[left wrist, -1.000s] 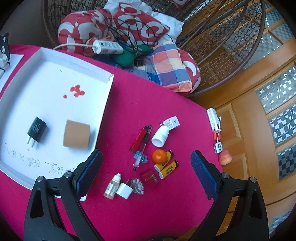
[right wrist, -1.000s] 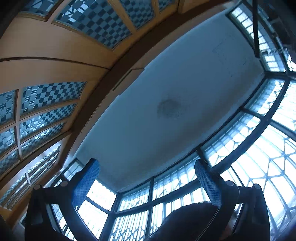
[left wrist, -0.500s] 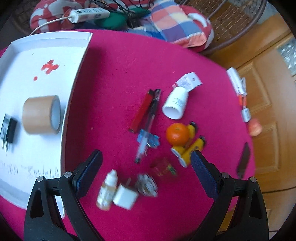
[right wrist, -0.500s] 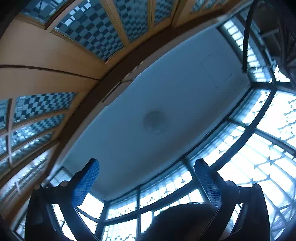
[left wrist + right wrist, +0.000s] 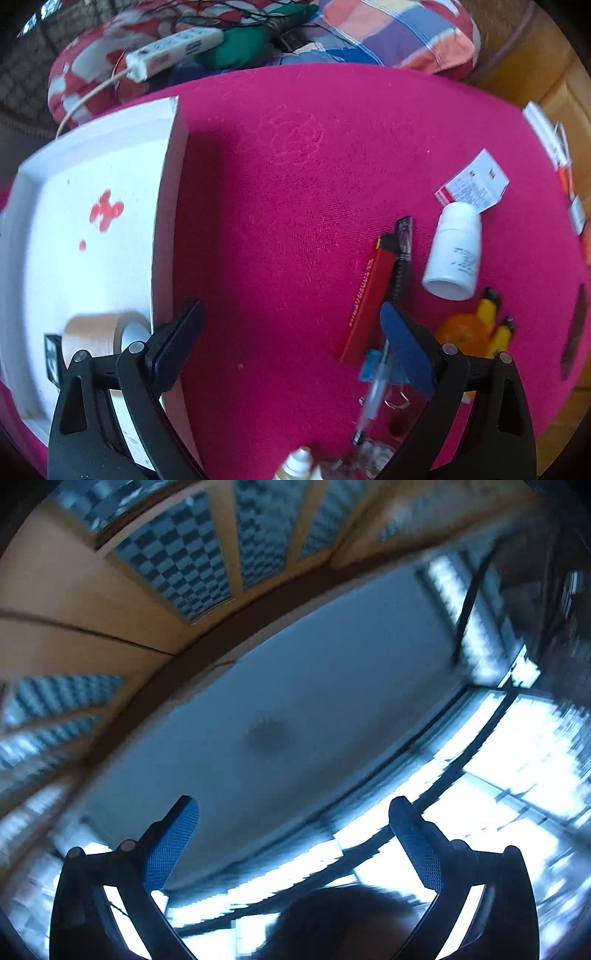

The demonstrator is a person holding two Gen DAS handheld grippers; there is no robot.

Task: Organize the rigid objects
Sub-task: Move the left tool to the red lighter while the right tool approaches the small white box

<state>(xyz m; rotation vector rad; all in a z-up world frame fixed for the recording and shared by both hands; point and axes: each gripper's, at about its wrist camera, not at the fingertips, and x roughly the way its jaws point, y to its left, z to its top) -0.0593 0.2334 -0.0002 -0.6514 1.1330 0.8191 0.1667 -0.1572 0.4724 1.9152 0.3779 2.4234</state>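
Above the magenta tabletop the left gripper hangs with its jaws spread wide and nothing between them but bare cloth. Just inside the right-hand finger lies a flat red stick, with a black pen close along its right side; below them a clear syringe-like pen with a blue clip runs toward the bottom edge, blurred. Farther right a white pill bottle lies on its side, its top touching a small white box. An orange and two yellow tubes sit partly behind the right finger. A small dropper bottle peeks in at the bottom edge. On the left a white tray holds a roll of brown tape and a dark charger, mostly hidden by the left finger. Beyond the tabletop a white power strip rests on patterned cushions. The right gripper points up at a pale ceiling and bright windows, jaws spread and empty; the view is blurred.
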